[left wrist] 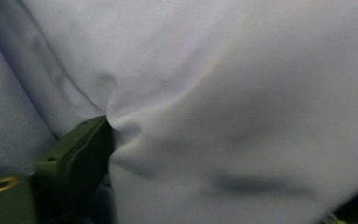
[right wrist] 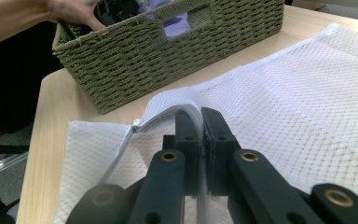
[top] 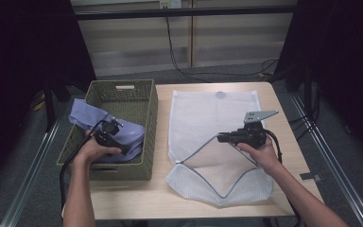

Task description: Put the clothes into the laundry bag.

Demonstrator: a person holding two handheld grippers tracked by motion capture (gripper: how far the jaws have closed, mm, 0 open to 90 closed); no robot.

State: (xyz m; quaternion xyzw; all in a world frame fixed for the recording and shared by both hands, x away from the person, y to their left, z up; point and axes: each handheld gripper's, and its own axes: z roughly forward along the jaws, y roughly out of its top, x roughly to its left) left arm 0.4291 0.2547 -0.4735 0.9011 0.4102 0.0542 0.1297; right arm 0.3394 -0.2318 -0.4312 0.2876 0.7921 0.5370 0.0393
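A lavender cloth (top: 82,116) lies in the woven green basket (top: 123,90) and spills over its left wall. My left gripper (top: 108,135) is down inside the basket on that cloth. In the left gripper view the cloth (left wrist: 214,93) bulges between wide-set jaws, one finger (left wrist: 84,144) denting it while the other is hidden behind the fabric. A white mesh laundry bag (top: 212,111) lies flat on the table. My right gripper (top: 220,138) is shut on the bag's zipper edge (right wrist: 186,105) and holds it raised, so the mouth gapes.
The basket (right wrist: 168,60) stands on the table's left side, close beside the bag. Bare wood (top: 283,142) shows right of the bag and along the near edge. Cables run over the floor behind the table.
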